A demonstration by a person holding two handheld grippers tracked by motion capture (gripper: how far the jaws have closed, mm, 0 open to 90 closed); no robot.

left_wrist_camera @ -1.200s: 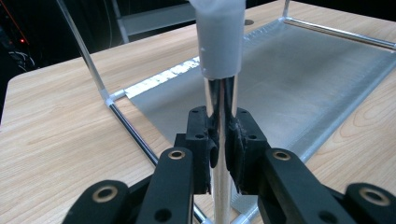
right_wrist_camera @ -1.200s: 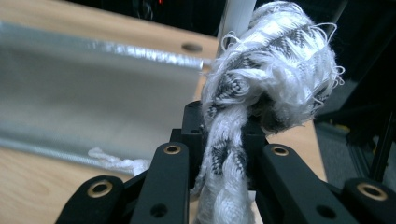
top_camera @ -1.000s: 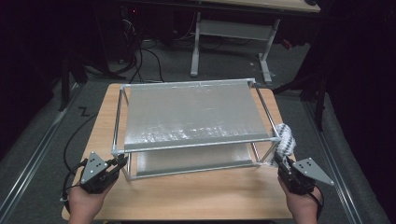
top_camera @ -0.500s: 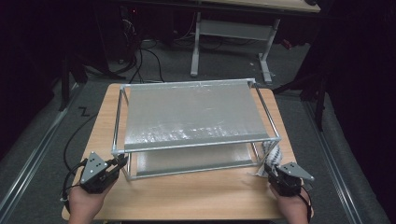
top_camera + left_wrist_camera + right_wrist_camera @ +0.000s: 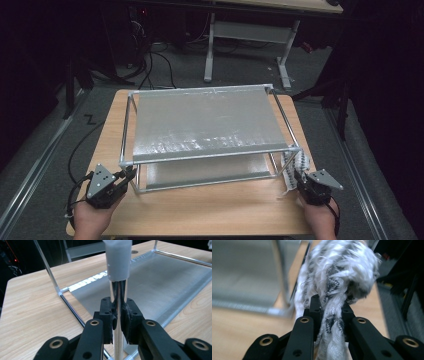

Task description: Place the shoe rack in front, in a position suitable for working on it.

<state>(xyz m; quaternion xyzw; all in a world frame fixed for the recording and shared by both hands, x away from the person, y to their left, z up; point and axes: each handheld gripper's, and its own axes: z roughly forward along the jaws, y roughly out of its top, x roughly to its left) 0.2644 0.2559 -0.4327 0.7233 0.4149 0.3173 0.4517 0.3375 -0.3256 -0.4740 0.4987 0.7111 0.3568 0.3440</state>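
Fluffy white-and-grey cloth [image 5: 337, 272] is soft and light, pinched in the right hand-held gripper [image 5: 329, 312] beside the rack's near right corner. Hold it bunched. The left hand-held gripper [image 5: 117, 315] clamps the rack's [image 5: 210, 120] stiff, shiny leg [image 5: 118, 292].

The rack [image 5: 210, 125] has polished, mirror-bright metal tubes and matt grey shelf sheets with a fine ribbed texture. The cloth [image 5: 337, 285] is fluffy white-and-black woven fabric, twisted and frayed. The bench [image 5: 215, 210] is smooth light wood-grain laminate. The fingers [image 5: 107, 315] are matt black plastic
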